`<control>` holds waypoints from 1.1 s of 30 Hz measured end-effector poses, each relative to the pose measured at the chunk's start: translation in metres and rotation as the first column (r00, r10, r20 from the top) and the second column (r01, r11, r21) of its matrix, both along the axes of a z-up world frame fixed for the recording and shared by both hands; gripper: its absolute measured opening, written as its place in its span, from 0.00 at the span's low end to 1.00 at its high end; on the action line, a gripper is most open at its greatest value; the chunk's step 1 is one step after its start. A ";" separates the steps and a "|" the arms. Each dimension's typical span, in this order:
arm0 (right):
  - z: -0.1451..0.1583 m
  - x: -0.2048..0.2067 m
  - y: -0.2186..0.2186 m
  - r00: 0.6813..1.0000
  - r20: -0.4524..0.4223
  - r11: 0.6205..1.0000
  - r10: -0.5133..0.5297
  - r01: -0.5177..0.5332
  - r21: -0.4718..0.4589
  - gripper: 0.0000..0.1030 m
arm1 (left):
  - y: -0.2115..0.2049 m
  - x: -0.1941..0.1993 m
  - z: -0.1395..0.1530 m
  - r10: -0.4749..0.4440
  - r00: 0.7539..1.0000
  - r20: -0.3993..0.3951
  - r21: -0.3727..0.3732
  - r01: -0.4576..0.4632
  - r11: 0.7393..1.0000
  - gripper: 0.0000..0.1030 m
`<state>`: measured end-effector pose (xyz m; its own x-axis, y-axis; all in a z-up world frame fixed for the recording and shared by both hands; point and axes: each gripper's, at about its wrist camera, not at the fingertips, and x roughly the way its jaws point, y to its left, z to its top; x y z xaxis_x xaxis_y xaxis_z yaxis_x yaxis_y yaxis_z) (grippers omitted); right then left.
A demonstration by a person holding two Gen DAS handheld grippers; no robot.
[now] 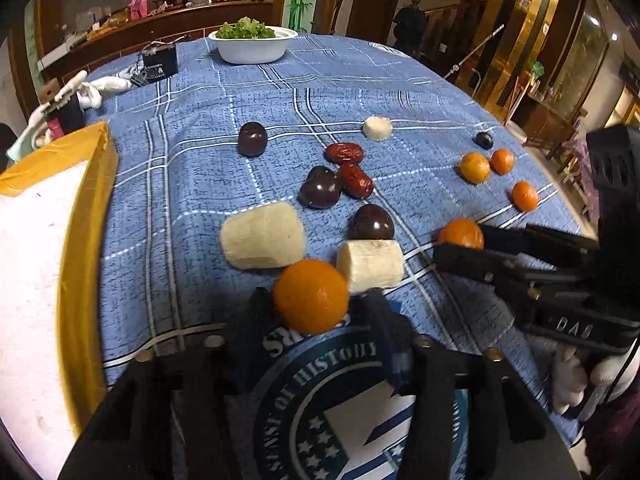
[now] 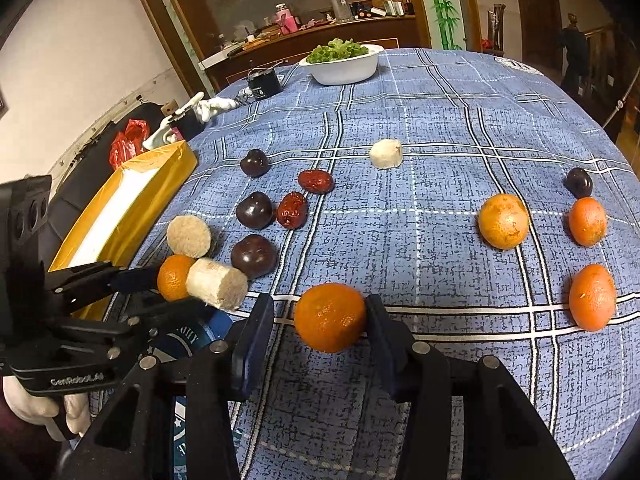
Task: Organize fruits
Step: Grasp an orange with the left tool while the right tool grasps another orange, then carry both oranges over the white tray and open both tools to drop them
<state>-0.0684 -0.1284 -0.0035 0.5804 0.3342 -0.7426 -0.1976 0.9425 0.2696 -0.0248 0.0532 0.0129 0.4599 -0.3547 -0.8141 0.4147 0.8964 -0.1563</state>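
Fruits lie scattered on a blue checked tablecloth (image 1: 400, 80). My left gripper (image 1: 310, 300) is shut on an orange mandarin (image 1: 310, 296) next to a banana piece (image 1: 370, 266); it also shows in the right wrist view (image 2: 174, 278). My right gripper (image 2: 320, 320) has its fingers around another mandarin (image 2: 330, 316), and a gap shows on the left side. In the left wrist view that mandarin (image 1: 460, 233) sits between the right fingertips. Dark plums (image 1: 320, 188), red dates (image 1: 344, 153), a big banana piece (image 1: 262, 236) and three mandarins (image 2: 504, 221) lie beyond.
A yellow-rimmed white box (image 1: 90, 200) stands at the left table edge. A white bowl of greens (image 1: 252, 46) and a small black device (image 1: 160, 62) stand at the far side. A lone banana piece (image 1: 377, 128) and a small plum (image 1: 483, 140) lie farther off.
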 end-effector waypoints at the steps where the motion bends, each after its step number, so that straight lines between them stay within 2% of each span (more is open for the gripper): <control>1: 0.000 0.000 0.000 1.000 0.001 1.000 0.000 0.000 -0.002 0.50 | 0.000 0.001 0.000 0.016 1.000 0.006 0.002 -0.016 1.000 0.33; 5: 0.000 0.000 0.000 1.000 0.005 1.000 -0.001 0.001 -0.003 0.48 | 0.004 -0.001 0.000 0.036 0.999 0.008 -0.015 -0.036 0.999 0.32; 7: 0.001 -0.002 0.000 1.000 0.014 1.000 -0.011 0.011 -0.009 0.38 | 0.006 -0.004 0.005 0.044 0.999 0.017 -0.031 -0.043 0.999 0.32; 11: 0.007 -0.007 -0.003 0.999 0.032 0.999 -0.035 0.035 0.010 0.36 | 0.019 -0.018 0.027 0.070 0.996 0.061 -0.070 -0.066 0.995 0.32; 15: 0.029 -0.021 0.001 0.997 0.063 0.997 -0.052 0.048 0.051 0.36 | 0.049 -0.034 0.051 0.138 0.985 0.099 -0.133 -0.124 0.983 0.32; 18: 0.055 -0.030 0.019 0.995 0.101 0.998 -0.019 0.013 0.058 0.36 | 0.088 -0.045 0.066 0.214 0.971 0.111 -0.185 -0.191 0.964 0.33; 22: 0.094 -0.037 0.069 0.985 0.157 0.996 0.070 -0.078 0.047 0.36 | 0.138 -0.058 0.080 0.316 0.939 0.138 -0.200 -0.286 0.937 0.33; 26: 0.111 -0.033 0.133 0.968 0.169 0.978 0.185 -0.198 0.064 0.36 | 0.186 -0.070 0.086 0.413 0.894 0.177 -0.179 -0.383 0.906 0.33; 30: 0.101 -0.028 0.209 0.942 0.127 0.946 0.311 -0.320 0.056 0.36 | 0.234 -0.070 0.070 0.517 0.841 0.159 -0.140 -0.500 0.855 0.33; 33: 0.077 -0.026 0.259 0.923 0.066 0.923 0.380 -0.383 0.028 0.37 | 0.260 -0.070 0.052 0.555 0.822 0.127 -0.125 -0.542 0.831 0.33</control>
